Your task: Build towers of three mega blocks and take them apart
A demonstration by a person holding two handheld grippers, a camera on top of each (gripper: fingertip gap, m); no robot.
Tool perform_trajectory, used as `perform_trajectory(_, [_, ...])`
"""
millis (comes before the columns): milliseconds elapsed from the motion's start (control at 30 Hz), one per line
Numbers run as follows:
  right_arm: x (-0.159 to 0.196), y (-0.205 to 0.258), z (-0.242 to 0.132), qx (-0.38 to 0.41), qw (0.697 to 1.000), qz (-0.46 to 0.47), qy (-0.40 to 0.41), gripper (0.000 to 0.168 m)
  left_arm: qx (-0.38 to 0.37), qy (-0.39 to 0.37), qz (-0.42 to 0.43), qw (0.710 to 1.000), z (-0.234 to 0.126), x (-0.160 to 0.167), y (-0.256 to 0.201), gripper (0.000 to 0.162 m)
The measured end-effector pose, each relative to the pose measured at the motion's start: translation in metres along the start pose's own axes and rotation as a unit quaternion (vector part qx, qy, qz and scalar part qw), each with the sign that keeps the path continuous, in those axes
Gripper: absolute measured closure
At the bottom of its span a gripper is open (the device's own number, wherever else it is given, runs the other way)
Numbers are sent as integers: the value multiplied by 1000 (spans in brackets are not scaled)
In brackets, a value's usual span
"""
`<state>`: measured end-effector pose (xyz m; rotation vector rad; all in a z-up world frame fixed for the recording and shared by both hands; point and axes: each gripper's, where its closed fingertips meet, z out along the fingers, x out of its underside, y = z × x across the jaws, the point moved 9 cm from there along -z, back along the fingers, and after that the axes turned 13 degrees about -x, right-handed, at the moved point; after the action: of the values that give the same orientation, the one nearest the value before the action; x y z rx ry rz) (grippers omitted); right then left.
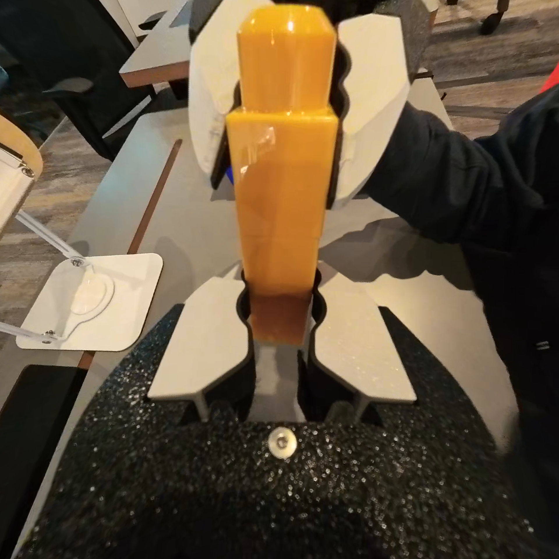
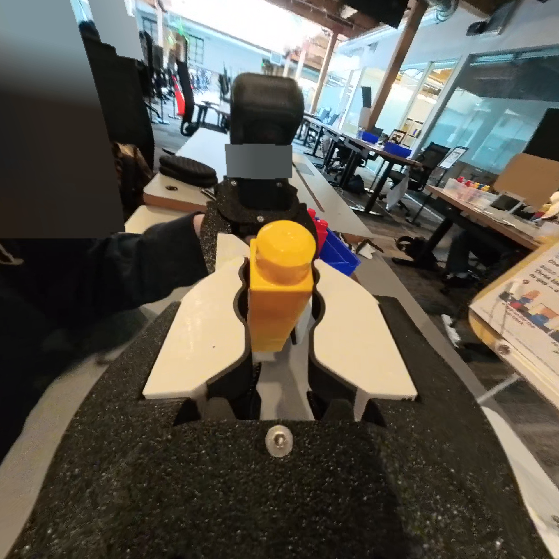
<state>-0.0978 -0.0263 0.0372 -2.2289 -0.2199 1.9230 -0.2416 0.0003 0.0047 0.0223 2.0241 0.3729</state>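
Note:
A tower of yellow mega blocks (image 1: 282, 187) is held off the grey table (image 1: 187, 217) between both grippers. My left gripper (image 1: 279, 290) is shut on its near end. My right gripper (image 1: 275, 193) faces it from the far side and is shut on the block whose round stud (image 1: 286, 57) points away. In the right wrist view my right gripper (image 2: 279, 272) clamps the same yellow block (image 2: 276, 305), stud towards the camera. The left gripper's black body (image 2: 257, 208) shows behind it, with its fingertips hidden.
A blue bin (image 2: 340, 257) with red blocks (image 2: 321, 233) sits on the table behind the grippers. A white stand base (image 1: 90, 302) and a flat black device (image 1: 39, 408) lie at the left. A dark sleeve (image 1: 453, 181) reaches in from the right. An instruction sheet (image 2: 529, 302) lies on a neighbouring board.

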Motion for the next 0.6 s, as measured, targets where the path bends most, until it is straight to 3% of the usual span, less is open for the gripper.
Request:
perform_trajectory(233, [-12,19,1,95,970,-203,93,130,-36,-12,13,999,6,-5,-1,125])
perform_trajectory(367, [-19,30,-10,239,877,-387,154,132,-13,2,-41,999,6,2,6,126])
perform_trajectory(500, [-18,24,-47,306,881,-257,253,131,-31,-3,-48,998,0,6,13,126])
perform_trajectory(600, [-2,22,-99,397,834,-110,367,131,-47,-12,-35,998,-4,4,14,125])
